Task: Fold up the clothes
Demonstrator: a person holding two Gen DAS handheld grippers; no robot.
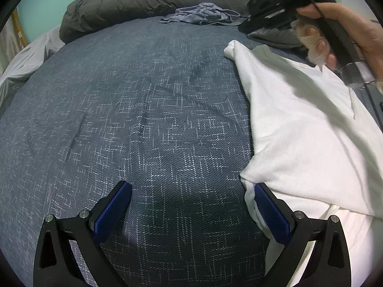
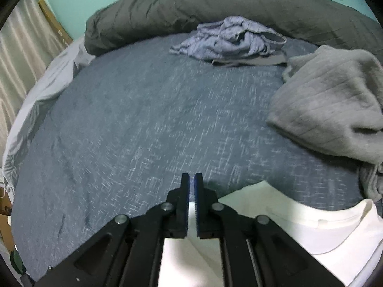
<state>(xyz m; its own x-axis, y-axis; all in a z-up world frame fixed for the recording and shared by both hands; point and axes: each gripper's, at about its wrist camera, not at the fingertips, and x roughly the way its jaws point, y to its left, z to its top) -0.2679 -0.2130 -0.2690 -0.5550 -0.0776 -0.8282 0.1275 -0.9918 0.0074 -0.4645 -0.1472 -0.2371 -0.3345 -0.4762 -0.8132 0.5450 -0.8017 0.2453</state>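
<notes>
White cotton T-shirt on the bed's right side, one sleeve laid over its body.

The shirt lies on the dark blue woven bedspread, its ribbed collar toward the far end and its near edge bunched against the left gripper, whose blue-padded fingers stand wide apart with nothing between them, one pad just touching the cloth. The right gripper, held in a hand above the collar end, has its fingers nearly together; white shows behind them, but whether they pinch cloth I cannot tell (probably poised to carry a fold across). Beyond lie a crumpled grey ribbed knit, a rumpled blue-grey garment and a rolled dark grey duvet.
</notes>
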